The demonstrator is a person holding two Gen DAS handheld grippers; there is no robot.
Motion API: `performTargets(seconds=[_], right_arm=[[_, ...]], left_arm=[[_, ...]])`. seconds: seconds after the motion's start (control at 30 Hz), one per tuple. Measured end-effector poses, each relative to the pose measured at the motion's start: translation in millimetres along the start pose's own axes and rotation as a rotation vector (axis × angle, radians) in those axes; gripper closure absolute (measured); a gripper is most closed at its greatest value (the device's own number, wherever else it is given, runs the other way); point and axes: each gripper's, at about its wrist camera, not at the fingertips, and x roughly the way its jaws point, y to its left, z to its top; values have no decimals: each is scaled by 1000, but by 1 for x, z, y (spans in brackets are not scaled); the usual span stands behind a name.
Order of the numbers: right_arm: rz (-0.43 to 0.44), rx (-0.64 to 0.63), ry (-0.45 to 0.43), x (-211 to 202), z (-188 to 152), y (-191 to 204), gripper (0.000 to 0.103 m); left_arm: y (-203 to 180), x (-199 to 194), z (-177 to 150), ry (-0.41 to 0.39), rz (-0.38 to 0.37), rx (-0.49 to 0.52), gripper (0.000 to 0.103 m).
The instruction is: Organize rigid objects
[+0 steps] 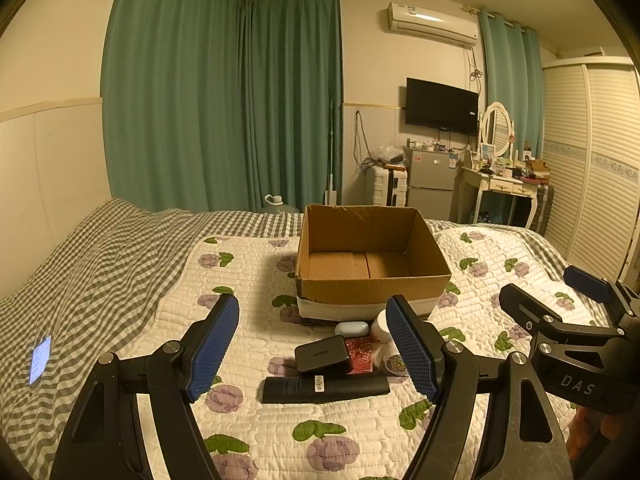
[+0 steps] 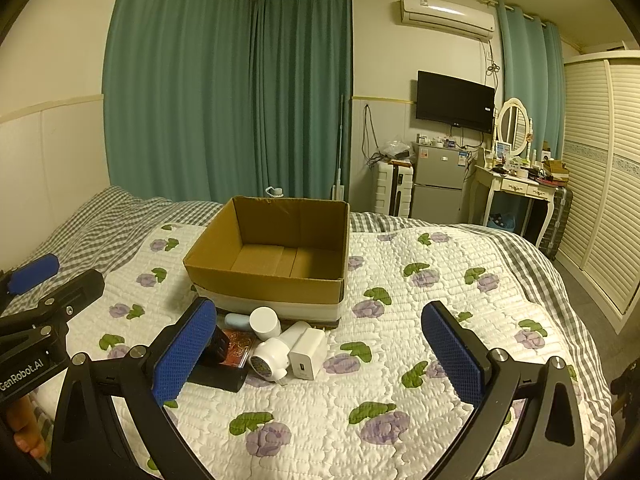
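Observation:
An open cardboard box [image 1: 372, 288] [image 2: 264, 280] sits on the floral quilt, with nothing inside. In front of it lies a cluster: a black charger [image 1: 322, 354], a long black bar [image 1: 324, 389], a red patterned box [image 1: 360, 354] [image 2: 236, 350], a pale blue case [image 1: 351, 328] [image 2: 236, 320], a white jar [image 2: 265, 323], a white charger [image 2: 307, 354] and a white round device [image 2: 270, 360]. My left gripper [image 1: 320, 348] hangs open above the black items. My right gripper [image 2: 320, 356] is open too, its left pad near the cluster. Both hold nothing.
A lit phone [image 1: 40, 360] lies on the checked sheet at the left. Green curtains, a small fridge [image 2: 438, 184], a dressing table [image 2: 516, 188] and a louvred wardrobe [image 2: 600, 160] stand beyond the bed. A hand [image 2: 24, 436] shows under the left tool.

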Motion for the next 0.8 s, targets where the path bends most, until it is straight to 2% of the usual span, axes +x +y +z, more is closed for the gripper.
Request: performTargets(seconds=[0.57, 0.67, 0.8], right_arm=[[24, -32, 23, 10, 3, 3, 0], [38, -38, 44, 23, 10, 1, 0], [36, -74, 87, 52, 9, 1, 0]], left_arm=[[1, 2, 2, 1, -8, 10, 24], [1, 18, -2, 37, -2, 23, 24], [2, 56, -17, 141, -4, 30, 24]])
